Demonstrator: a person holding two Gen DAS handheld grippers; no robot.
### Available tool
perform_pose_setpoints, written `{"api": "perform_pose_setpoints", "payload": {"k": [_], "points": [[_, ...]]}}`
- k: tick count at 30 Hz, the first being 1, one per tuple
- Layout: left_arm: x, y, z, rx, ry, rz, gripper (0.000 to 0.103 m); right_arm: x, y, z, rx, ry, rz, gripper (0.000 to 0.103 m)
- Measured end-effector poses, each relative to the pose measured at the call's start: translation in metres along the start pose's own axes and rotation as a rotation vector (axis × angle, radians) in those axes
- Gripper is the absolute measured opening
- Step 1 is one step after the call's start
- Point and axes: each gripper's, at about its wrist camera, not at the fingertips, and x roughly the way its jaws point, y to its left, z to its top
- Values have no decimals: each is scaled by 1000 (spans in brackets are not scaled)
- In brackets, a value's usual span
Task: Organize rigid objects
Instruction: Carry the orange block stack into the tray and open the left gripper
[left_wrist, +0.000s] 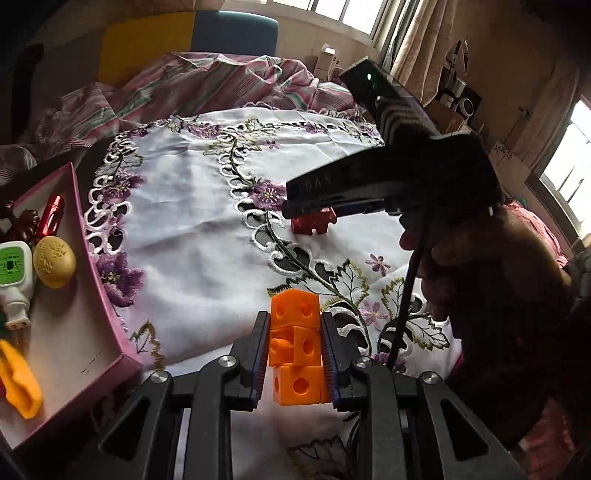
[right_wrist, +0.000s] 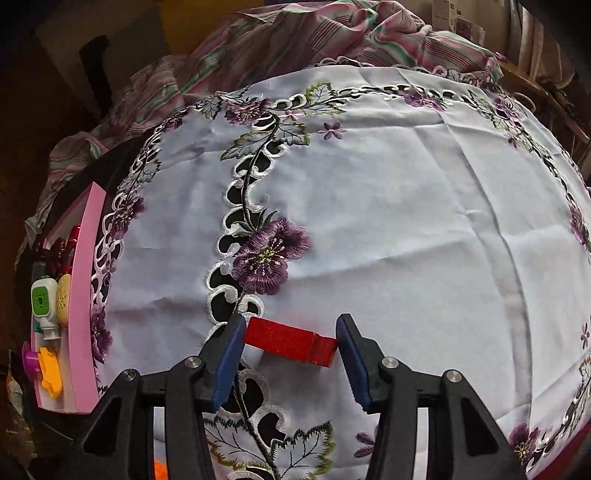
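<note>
My left gripper is shut on a stack of three linked orange cubes and holds it just above the embroidered white cloth. A small red block lies on the cloth between the blue pads of my right gripper. Both pads touch the block's ends. In the left wrist view the right gripper reaches in from the right, over the same red block, with a person's hand on its grip.
A pink open box stands at the cloth's left edge. It holds a yellow egg shape, a green and white plug, a red tube and an orange piece. Striped bedding is bunched behind the cloth.
</note>
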Motion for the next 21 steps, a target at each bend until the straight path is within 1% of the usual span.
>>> {"api": "perform_pose_setpoints", "payload": {"k": [4,10,15,21], "points": [[-19,9,3,-32,-31,21,26,0,-4,1,14,-5,-7,51],[-46,25,6,-75,-84,94,26,0,0,1,-9,-10,-27,51],[-62,43,5,-121,-114,139,26,0,0,1,-11,-10,-28,51],[-76,59,3,-162,-139,174,26,0,1,0,-16,-12,-31,51]]}}
